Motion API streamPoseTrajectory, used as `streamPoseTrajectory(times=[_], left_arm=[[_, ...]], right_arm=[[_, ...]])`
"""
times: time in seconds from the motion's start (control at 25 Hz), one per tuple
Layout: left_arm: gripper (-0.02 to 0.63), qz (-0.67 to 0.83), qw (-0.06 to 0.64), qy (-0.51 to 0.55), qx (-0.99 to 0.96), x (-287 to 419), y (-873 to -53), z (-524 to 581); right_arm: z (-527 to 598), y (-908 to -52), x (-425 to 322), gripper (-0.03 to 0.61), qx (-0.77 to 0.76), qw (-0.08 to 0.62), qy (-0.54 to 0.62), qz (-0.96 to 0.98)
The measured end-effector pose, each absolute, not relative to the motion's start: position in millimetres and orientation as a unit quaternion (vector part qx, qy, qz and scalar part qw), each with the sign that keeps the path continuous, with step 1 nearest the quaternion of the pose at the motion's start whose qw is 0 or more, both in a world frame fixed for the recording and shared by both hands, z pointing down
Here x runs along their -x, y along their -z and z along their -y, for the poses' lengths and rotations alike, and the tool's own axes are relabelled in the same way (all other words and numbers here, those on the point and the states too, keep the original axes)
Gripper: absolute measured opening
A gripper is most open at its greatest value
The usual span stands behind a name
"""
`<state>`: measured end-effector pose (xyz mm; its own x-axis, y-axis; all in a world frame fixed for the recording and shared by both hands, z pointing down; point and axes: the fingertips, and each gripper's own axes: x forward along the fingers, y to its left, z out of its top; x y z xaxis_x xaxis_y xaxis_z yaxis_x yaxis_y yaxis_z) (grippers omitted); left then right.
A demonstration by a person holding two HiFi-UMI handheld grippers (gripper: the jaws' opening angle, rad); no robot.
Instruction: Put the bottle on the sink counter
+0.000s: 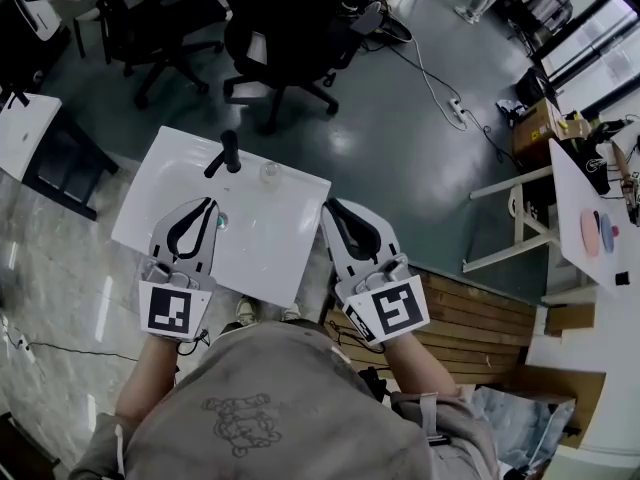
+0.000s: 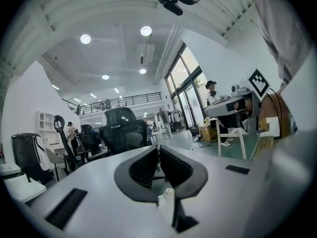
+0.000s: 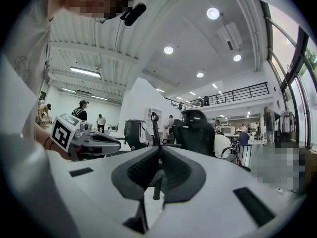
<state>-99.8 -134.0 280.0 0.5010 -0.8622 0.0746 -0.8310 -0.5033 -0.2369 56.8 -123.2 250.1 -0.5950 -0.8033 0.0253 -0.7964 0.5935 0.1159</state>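
Note:
A small clear bottle [image 1: 269, 173] stands upright on the far rim of the white sink [image 1: 160, 183], just right of the black faucet [image 1: 228, 153]. My left gripper [image 1: 210, 204] hovers over the basin, a short way nearer than the bottle, shut with nothing between its jaws. My right gripper [image 1: 331, 207] hangs just off the sink's right edge, also shut and empty. In the left gripper view the left gripper [image 2: 158, 147] has its jaws together, and a pale capped thing that looks like the bottle [image 2: 168, 194] shows through the gap below them. The right gripper [image 3: 159, 148] is closed too.
Black office chairs [image 1: 285, 38] stand beyond the sink on the green floor. A wooden slatted platform [image 1: 480, 318] lies at the right under my right arm. White tables [image 1: 595, 218] flank the scene, and a cable with a power strip [image 1: 458, 110] runs across the floor. People stand far off.

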Motion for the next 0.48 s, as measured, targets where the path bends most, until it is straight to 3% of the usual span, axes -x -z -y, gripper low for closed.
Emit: streamPoseTrajectory(times=[0.48], left_arm=[[0.031, -0.484, 0.069, 0.091, 0.867, 97.8, -293.4, 123.9]], right_arm=[[116.3, -258.1, -55.1, 0.041, -0.45, 0.038, 0.033, 0.892]])
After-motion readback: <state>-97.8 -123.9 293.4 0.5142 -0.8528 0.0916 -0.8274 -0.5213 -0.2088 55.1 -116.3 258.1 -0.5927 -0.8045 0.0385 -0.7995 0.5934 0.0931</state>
